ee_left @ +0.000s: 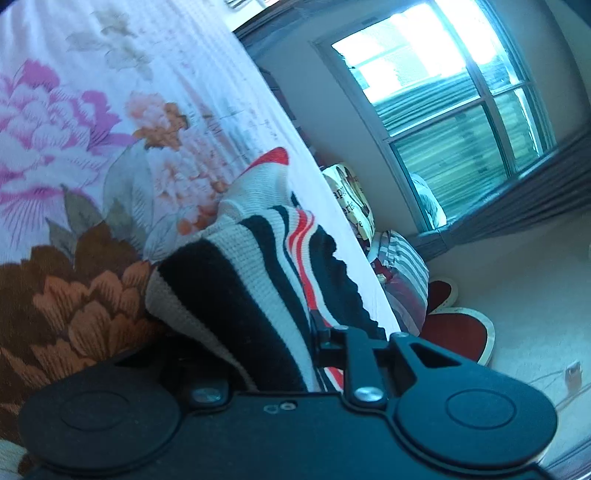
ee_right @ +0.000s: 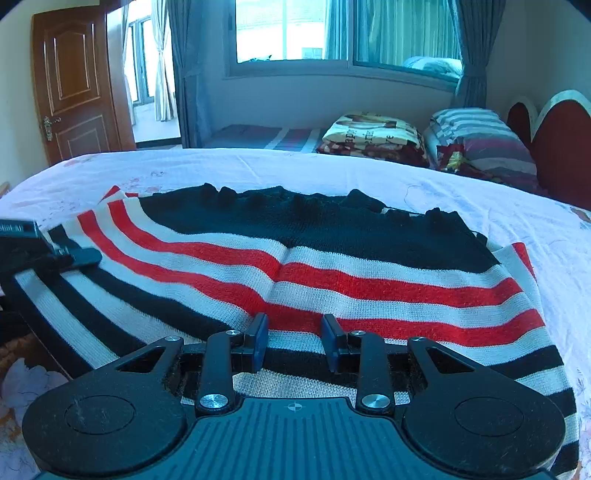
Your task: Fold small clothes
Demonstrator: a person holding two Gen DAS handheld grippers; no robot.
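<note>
A small knitted sweater (ee_right: 332,266) with black, white and red stripes lies spread on the floral bed sheet (ee_right: 258,166). My right gripper (ee_right: 294,343) is open, its two fingers resting low over the sweater's near edge. My left gripper (ee_right: 74,256) shows at the left side of the right wrist view, at the sweater's left edge. In the left wrist view the sweater (ee_left: 236,266) is bunched up and draped between the fingers, hiding the left one; my left gripper (ee_left: 314,343) is shut on it.
The bed sheet (ee_left: 92,129) has large pink and orange flowers. Beyond the bed lie folded blankets (ee_right: 373,136) and a striped pillow (ee_right: 484,140) below a window (ee_right: 332,33). A red headboard (ee_right: 554,144) stands at right, a wooden door (ee_right: 74,81) at left.
</note>
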